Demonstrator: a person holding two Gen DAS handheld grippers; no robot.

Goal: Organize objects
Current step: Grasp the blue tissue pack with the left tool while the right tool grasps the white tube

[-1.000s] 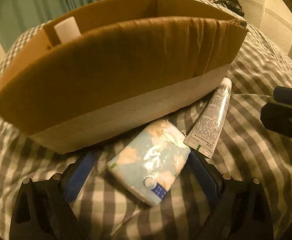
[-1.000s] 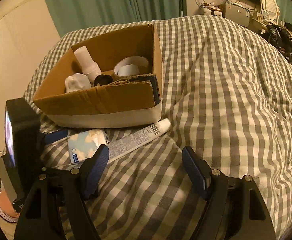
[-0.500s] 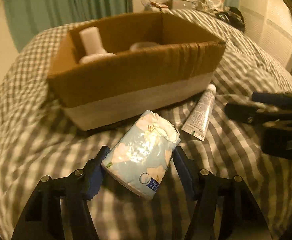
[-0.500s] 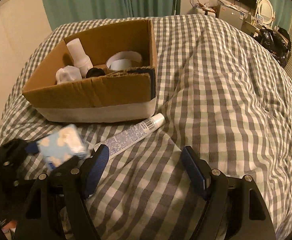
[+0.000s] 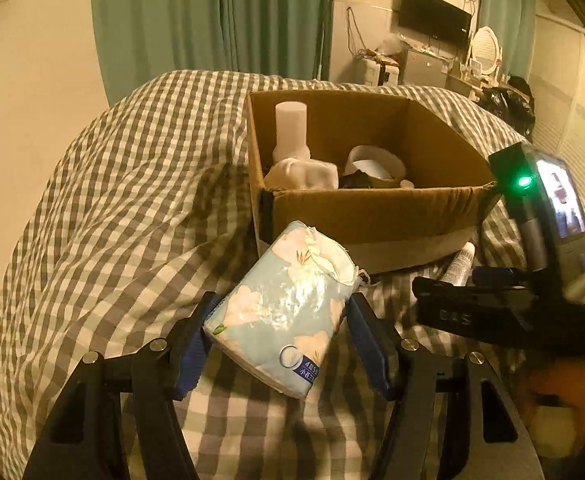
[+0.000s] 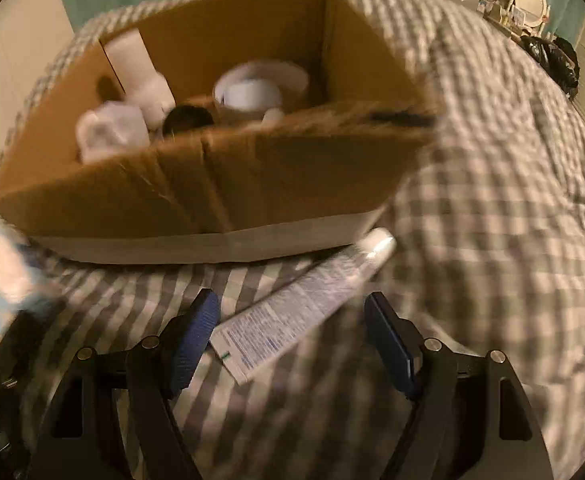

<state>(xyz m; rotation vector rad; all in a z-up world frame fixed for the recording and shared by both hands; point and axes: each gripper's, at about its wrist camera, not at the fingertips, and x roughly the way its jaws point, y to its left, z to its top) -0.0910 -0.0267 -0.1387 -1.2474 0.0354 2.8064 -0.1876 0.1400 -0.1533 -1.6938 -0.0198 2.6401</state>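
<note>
The left gripper (image 5: 280,332) is clamped on a pale blue floral tissue pack (image 5: 282,312), held above the grey-and-white checked bed cover (image 5: 124,208). At twelve o'clock, just beyond, sits an open brown cardboard box (image 5: 372,212) holding a white plastic bottle (image 5: 290,132) and a white tape roll (image 5: 376,162). The right gripper (image 6: 292,332), jaws apart, straddles a white printed tube (image 6: 304,304) lying against the box's near wall. Open bed lies at three o'clock.
</note>
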